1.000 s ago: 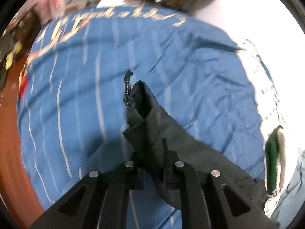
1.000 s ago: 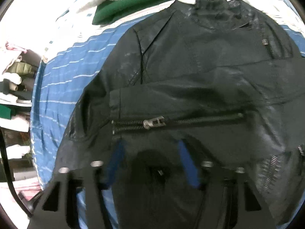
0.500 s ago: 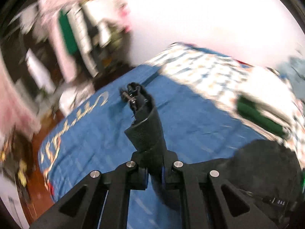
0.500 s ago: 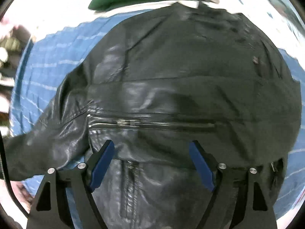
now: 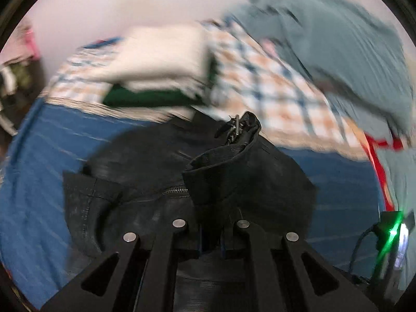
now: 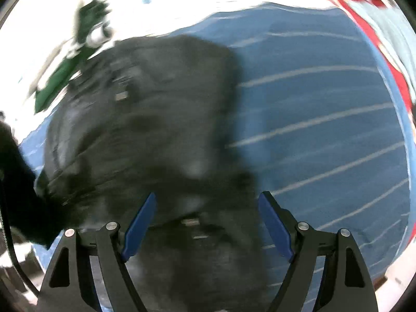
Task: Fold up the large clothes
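Swinging round from the open blue spread, the left wrist view now looks across the black leather jacket [image 5: 145,161] toward a checked blanket [image 5: 273,78] and a cream and green clothes pile [image 5: 156,62]. The left gripper [image 5: 211,241] stays clamped on the jacket's sleeve cuff [image 5: 228,161], carrying it over the jacket body, likely to fold the sleeve inward.

From the right wrist view, the right gripper [image 6: 208,221], whose jaws have parted since a second ago, hovers over the blurred jacket lying on the blue striped bedspread [image 6: 325,135], gripping nothing.
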Available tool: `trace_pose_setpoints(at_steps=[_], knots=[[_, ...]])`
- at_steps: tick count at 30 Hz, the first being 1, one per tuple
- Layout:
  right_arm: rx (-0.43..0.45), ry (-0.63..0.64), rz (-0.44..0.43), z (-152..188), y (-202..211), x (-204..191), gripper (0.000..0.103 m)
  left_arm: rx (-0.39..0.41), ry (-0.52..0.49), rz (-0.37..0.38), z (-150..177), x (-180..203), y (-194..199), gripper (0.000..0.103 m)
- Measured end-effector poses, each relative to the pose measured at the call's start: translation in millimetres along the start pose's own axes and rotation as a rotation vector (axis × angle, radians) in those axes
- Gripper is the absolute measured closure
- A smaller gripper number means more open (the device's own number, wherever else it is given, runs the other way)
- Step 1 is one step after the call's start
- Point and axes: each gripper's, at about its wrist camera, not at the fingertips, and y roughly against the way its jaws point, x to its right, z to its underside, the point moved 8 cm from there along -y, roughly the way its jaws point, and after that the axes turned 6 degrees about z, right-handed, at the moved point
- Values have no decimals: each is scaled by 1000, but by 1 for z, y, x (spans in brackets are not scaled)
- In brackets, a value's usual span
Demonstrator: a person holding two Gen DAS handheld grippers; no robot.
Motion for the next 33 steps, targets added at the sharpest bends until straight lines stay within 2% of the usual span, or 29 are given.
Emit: trace_pose_setpoints(at_steps=[2, 5, 6, 7, 8, 9, 14, 16, 17, 19, 20, 22, 24, 25, 27, 29, 31, 32, 33], knots=[[-5, -27, 14, 2, -5, 38, 20, -80, -44, 24, 15, 31, -30, 96], [-20, -60, 31, 1, -12, 79, 20, -154, -92, -40, 32, 53, -58, 92], [-22, -72, 28, 0, -14, 93, 20, -170, -98, -38, 36, 57, -63, 82], [-23, -74, 22, 0, -14, 100, 20, -188, -95, -12, 41, 60, -66, 52], [-25, -76, 2, -2, -14, 109, 20, -203, -85, 12, 45, 61, -66, 29], [-23, -75, -20, -3, -12, 113, 20, -206, -76, 20, 44, 62, -63, 0], [-10, -76, -93, -14, 6, 129, 20, -181, -50, 30, 37, 52, -29, 0], [-7, -92, -139, -19, 20, 128, 20, -166, -14, -16, 35, 28, -6, 0], [-4, -99, -169, -20, 28, 116, 20, -163, 2, -44, 33, 12, 0, 0], [-1, -96, -226, -28, 42, 106, 21, -140, 48, -155, 32, -34, 25, 0], [-4, -84, -266, -33, 48, 94, 26, -132, 66, -205, 34, -54, 33, 0], [-15, -45, -337, -35, 53, 64, 45, -122, 98, -347, 40, -106, 45, 0], [-31, 15, -391, -41, 52, 31, 54, -143, 110, -482, 51, -156, 44, 0], [-40, 45, -401, -41, 49, 14, 55, -163, 118, -533, 57, -179, 38, 0], [-61, 124, -403, -41, 37, -21, 55, -206, 134, -593, 66, -214, 24, 0], [-79, 212, -381, -37, 23, -51, 55, -212, 132, -637, 69, -238, 13, 0], [-97, 276, -302, -32, 4, -66, 55, -223, 119, -656, 73, -256, -7, 0], [-123, 321, -222, -27, -14, -72, 55, -242, 124, -646, 76, -262, -16, 0], [-137, 357, -145, -24, -30, -72, 62, -268, 142, -606, 82, -266, -32, 0]])
